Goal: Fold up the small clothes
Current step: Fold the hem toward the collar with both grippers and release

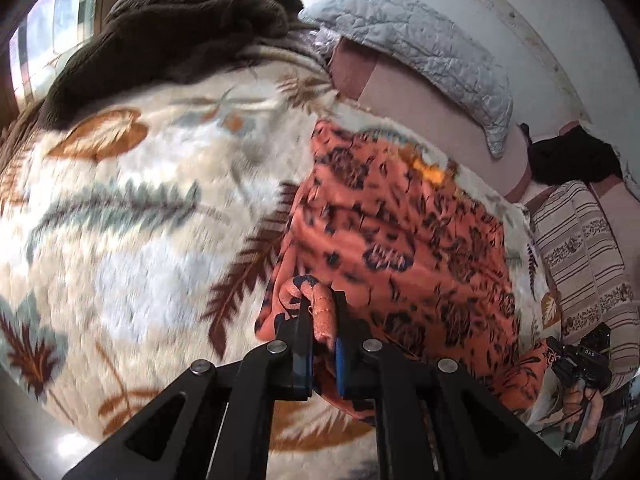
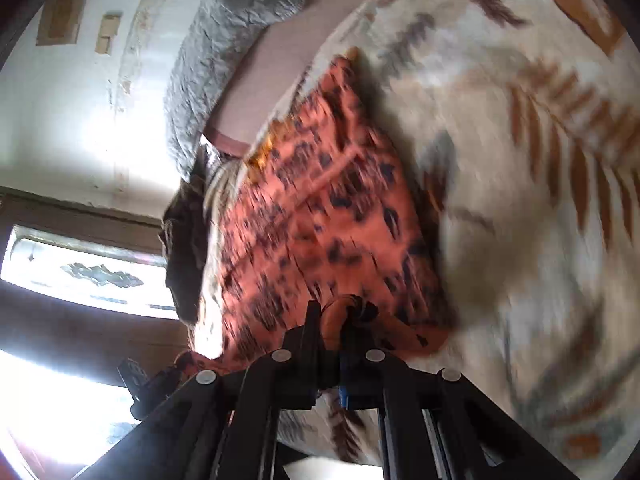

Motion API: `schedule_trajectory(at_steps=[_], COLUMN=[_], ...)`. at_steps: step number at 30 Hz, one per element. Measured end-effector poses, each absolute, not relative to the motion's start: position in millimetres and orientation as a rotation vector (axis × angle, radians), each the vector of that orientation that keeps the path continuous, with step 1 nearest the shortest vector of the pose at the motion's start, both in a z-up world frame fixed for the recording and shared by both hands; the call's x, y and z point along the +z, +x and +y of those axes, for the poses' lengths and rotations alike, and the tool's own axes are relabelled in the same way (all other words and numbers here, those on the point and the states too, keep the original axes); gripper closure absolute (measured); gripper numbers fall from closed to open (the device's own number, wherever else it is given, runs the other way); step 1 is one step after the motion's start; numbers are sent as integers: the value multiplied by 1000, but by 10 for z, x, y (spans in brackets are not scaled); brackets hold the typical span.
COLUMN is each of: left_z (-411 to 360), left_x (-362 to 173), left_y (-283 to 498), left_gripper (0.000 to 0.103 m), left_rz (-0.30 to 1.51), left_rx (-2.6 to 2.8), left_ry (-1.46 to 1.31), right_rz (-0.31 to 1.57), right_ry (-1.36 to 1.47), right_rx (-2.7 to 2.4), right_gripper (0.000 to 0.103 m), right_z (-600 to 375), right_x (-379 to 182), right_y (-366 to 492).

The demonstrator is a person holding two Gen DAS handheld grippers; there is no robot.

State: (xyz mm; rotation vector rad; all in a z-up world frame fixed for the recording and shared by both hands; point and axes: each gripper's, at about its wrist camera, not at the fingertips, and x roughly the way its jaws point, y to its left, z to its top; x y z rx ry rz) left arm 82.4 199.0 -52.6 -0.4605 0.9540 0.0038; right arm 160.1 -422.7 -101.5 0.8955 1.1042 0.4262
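An orange garment with a dark floral print (image 1: 384, 216) lies spread on a cream leaf-patterned blanket (image 1: 132, 200). My left gripper (image 1: 322, 312) is shut on a bunched edge of the garment at its near side. In the right wrist view the same orange garment (image 2: 320, 216) stretches away from my right gripper (image 2: 334, 316), which is shut on another bunched corner. The right gripper (image 1: 576, 360) also shows at the lower right of the left wrist view, holding the garment's other end. Both views are blurred.
A dark brown garment (image 1: 168, 40) is heaped at the far left of the bed. A grey quilted pillow (image 1: 420, 48) lies along the white wall. A black cloth (image 1: 572, 160) and a striped cloth (image 1: 580, 252) lie at the right. A window (image 2: 88, 276) is at left.
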Motion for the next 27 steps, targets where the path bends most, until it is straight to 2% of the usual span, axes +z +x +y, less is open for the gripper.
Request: schedule_trajectory(at_steps=[3, 6, 7, 8, 9, 10, 12, 14, 17, 20, 24, 27], left_z=[2002, 1953, 1906, 1847, 1806, 1791, 1856, 2005, 2215, 2327, 2257, 1984], left_x=[-429, -630, -771, -923, -1064, -1173, -1231, -1182, -1027, -974, -1230, -1465], left_y=[1591, 2417, 2674, 2905, 3106, 3227, 3350, 3303, 2995, 2537, 1949, 1822], left_gripper=[95, 93, 86, 67, 60, 59, 59, 52, 41, 36, 36, 36], left_rz=[911, 933, 969, 990, 1012, 1028, 1021, 990, 920, 891, 975, 1021], left_rx=[9, 19, 43, 61, 75, 105, 138, 163, 179, 192, 111, 53], left_ry=[-476, -476, -460, -423, -388, -367, -357, -413, -445, -394, -393, -351], right_rz=[1001, 985, 1005, 1029, 1054, 1064, 1031, 1005, 1005, 1021, 1082, 1129], right_ry=[923, 907, 911, 885, 838, 803, 815, 819, 763, 701, 578, 460], right_rx=[400, 403, 356, 320, 278, 220, 207, 184, 230, 301, 398, 400], right_gripper=[96, 93, 93, 78, 49, 39, 38, 38, 38, 38, 38, 38], right_z=[-4319, -4271, -4262, -4232, -4202, -4186, -4213, -4279, -4307, -4265, -4032, -3839], right_x=[-851, -921, -1019, -1136, -1242, -1316, -1356, -1330, -1248, -1186, -1219, -1330], right_y=[2430, 3226, 3428, 3611, 3734, 3788, 3753, 3609, 3310, 2916, 2565, 2576])
